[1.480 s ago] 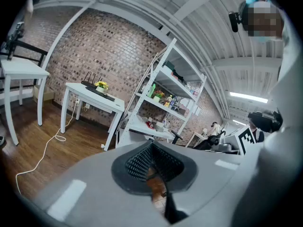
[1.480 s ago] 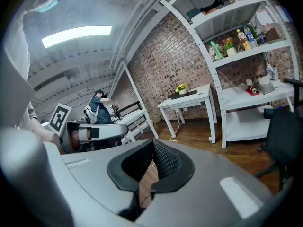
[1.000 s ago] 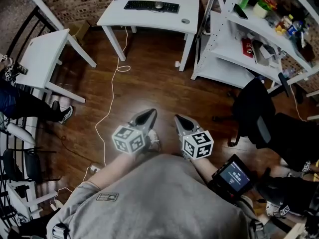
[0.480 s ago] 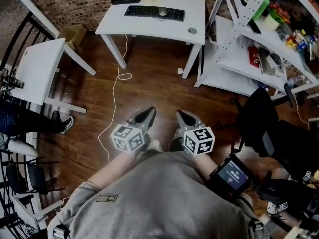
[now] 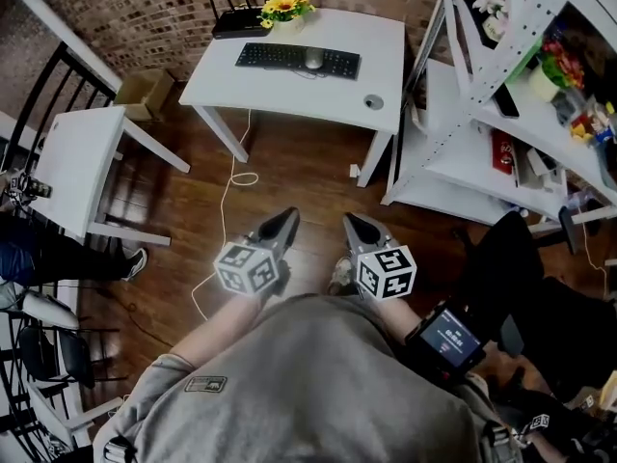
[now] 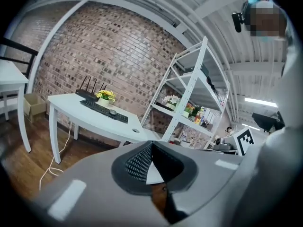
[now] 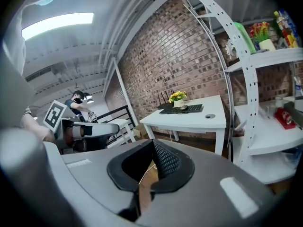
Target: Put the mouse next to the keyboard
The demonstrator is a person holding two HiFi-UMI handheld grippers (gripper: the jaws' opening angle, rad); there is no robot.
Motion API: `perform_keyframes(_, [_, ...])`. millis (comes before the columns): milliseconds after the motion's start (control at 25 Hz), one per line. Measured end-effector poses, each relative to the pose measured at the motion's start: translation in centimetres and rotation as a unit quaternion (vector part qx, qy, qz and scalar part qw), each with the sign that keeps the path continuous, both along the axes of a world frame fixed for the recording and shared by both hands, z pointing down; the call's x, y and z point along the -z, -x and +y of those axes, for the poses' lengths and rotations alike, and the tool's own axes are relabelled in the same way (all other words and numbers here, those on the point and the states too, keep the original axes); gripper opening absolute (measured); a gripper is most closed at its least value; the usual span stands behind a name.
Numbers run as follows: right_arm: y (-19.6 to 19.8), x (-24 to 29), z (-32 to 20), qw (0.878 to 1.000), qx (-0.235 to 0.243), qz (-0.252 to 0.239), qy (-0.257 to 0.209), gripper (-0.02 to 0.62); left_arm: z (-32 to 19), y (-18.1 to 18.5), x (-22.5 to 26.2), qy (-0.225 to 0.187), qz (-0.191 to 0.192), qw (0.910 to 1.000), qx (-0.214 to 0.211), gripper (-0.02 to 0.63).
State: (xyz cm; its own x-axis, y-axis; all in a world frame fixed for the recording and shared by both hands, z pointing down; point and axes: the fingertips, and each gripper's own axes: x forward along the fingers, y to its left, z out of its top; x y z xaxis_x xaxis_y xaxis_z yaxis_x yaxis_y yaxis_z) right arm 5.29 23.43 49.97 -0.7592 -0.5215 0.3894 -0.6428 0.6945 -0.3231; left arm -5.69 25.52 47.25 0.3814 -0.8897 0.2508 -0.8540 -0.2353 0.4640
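Note:
A grey mouse (image 5: 312, 59) lies on top of the black keyboard (image 5: 298, 59), on the white desk (image 5: 280, 91) far ahead of me. The left gripper view has the keyboard (image 6: 102, 110) and mouse (image 6: 113, 111) at mid-left; the right gripper view has the keyboard (image 7: 182, 109) and mouse (image 7: 183, 107) near the centre. My left gripper (image 5: 289, 218) and right gripper (image 5: 351, 222) hang side by side over the wooden floor, close to my body. Both are shut with nothing in them, jaw tips meeting.
A yellow flower pot (image 5: 286, 9) and a black router (image 5: 234, 22) stand at the desk's back edge. A white shelf rack (image 5: 501, 114) full of items rises to the right. A white table (image 5: 82, 167) stands left, a cable (image 5: 227, 196) trails across the floor.
The desk has slid lower in the head view and looks closer. Both grippers keep their place in front of my body and stay shut.

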Motion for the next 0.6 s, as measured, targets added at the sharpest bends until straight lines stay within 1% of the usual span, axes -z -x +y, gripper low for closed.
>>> perform_keyframes(120, [-0.4, 0.1, -3.7, 1.000, 0.014, 0.000, -0.006, 0.011, -3.9, -0.4, 0.5, -0.009, -0.002, 0.9998, 0.017, 0.000])
perform_keyframes(240, [-0.9, -0.1, -6.8, 1.000, 0.022, 0.005, -0.006, 0.011, -6.7, -0.6, 0.5, -0.008, 0.001, 0.9995, 0.029, 0.000])
perform_keyframes(400, [-1.2, -0.6, -9.5, 1.000, 0.020, 0.007, 0.006, 0.011, -9.2, -0.5, 0.2, 0.003, -0.002, 0.9994, 0.034, 0.000])
perform_keyframes(600, [-0.2, -1.3, -13.0, 1.000, 0.018, 0.009, 0.015, 0.011, -13.2, 1.0, -0.5, 0.010, -0.009, 0.9992, 0.037, 0.000])
